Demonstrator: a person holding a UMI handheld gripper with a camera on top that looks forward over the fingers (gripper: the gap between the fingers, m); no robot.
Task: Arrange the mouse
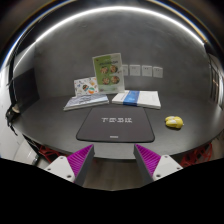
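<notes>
A dark mouse pad (pixel 114 125) with white lettering lies on the dark table (pixel 50 120) just ahead of my fingers. A small yellow mouse (pixel 174 122) sits on the table to the right of the pad, apart from it. My gripper (pixel 114 158) is open and empty, held above the table's near edge. Its purple pads (pixel 78 157) stand wide apart, with nothing between them.
An upright green-and-white leaflet (pixel 108 70) stands at the back of the table. A flat booklet (pixel 86 101) lies left of it and a white-and-blue box (pixel 136 97) lies right. A grey wall with white sockets (pixel 146 70) is behind.
</notes>
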